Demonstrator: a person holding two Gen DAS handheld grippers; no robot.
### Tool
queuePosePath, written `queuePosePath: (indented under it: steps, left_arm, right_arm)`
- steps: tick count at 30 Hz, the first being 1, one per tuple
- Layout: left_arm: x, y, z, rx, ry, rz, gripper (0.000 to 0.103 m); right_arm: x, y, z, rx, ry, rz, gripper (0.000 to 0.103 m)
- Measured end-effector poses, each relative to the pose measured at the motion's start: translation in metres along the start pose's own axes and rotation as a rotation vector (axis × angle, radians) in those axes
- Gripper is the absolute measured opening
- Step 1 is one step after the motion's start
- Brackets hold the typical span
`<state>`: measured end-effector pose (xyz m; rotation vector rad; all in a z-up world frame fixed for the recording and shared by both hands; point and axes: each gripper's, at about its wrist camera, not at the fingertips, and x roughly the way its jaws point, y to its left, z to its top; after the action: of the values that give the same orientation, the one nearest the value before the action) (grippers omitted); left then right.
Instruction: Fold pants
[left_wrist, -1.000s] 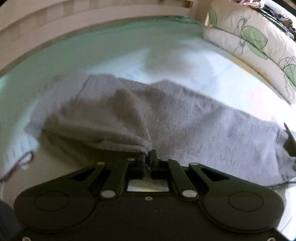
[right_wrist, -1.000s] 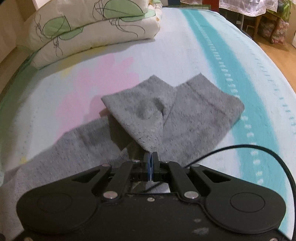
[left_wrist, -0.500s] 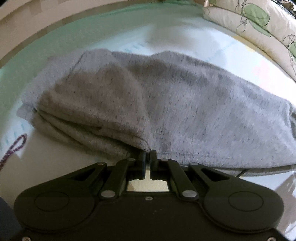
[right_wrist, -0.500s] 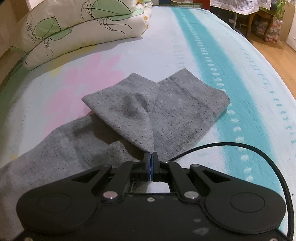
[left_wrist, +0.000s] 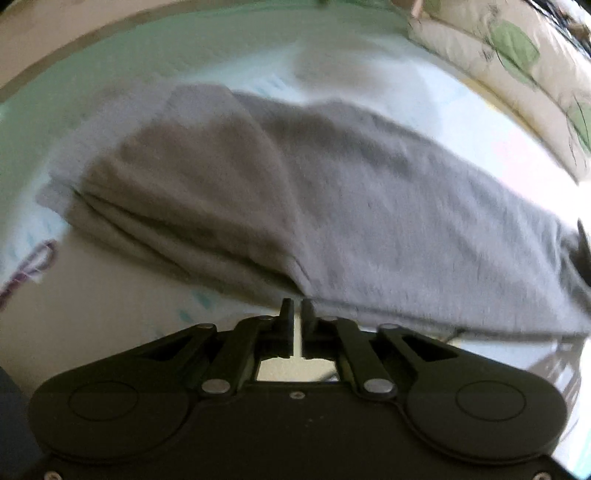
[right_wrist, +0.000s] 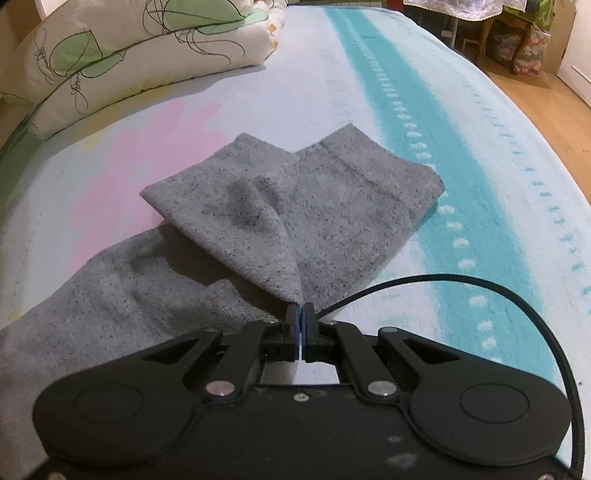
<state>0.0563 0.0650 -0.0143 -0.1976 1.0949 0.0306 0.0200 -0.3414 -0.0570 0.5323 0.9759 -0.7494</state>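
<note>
Grey pants (left_wrist: 332, 206) lie across the bed, one leg folded over the other. In the blurred left wrist view my left gripper (left_wrist: 296, 308) sits just off the near edge of the waist end, its jaws a narrow gap apart with no cloth between them. In the right wrist view my right gripper (right_wrist: 300, 309) is shut on a corner of the pants (right_wrist: 295, 218) at the leg end, lifting it into a peak above the lower layer.
A white pillow with green leaves (right_wrist: 140, 48) lies at the far left, also in the left wrist view (left_wrist: 517, 62). The bed sheet has a teal stripe (right_wrist: 424, 140). A black cable (right_wrist: 461, 280) runs to the right. Wooden floor and furniture (right_wrist: 517, 44) stand beyond the bed.
My left gripper has let go of the waist edge and drawn back a little; the cloth now lies on the bed. My right gripper keeps its hold and has moved slightly forward.
</note>
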Motion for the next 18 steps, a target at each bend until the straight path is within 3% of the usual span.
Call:
queuePosePath:
  steps: [1,3,4,7,9,18]
  left_arm:
    - [-0.006,0.007,0.008,-0.021,-0.016,0.009,0.020]
    - [-0.010,0.019,0.025,-0.058,-0.036,0.038,0.049]
    - [-0.011,0.026,0.032,-0.076,-0.045,0.056,0.053]
    - [-0.012,0.049,0.051,-0.128,-0.074,0.129,0.054]
    - [-0.007,0.062,0.061,-0.151,-0.049,0.156,0.057]
    - [0.020,0.090,0.058,-0.274,0.081,0.102,0.057]
  right_arm:
    - [0.000,0.001,0.000,-0.006,0.000,-0.002,0.001]
    - [0.000,0.001,-0.001,-0.008,0.002,-0.003,0.001]
    - [0.000,0.002,0.000,-0.007,0.003,-0.003,0.001]
    - [-0.002,0.003,0.000,-0.014,-0.002,-0.003,0.001]
    - [-0.003,0.004,0.001,-0.020,-0.006,-0.003,0.001]
    - [-0.002,0.007,0.000,-0.033,-0.004,-0.009,0.001]
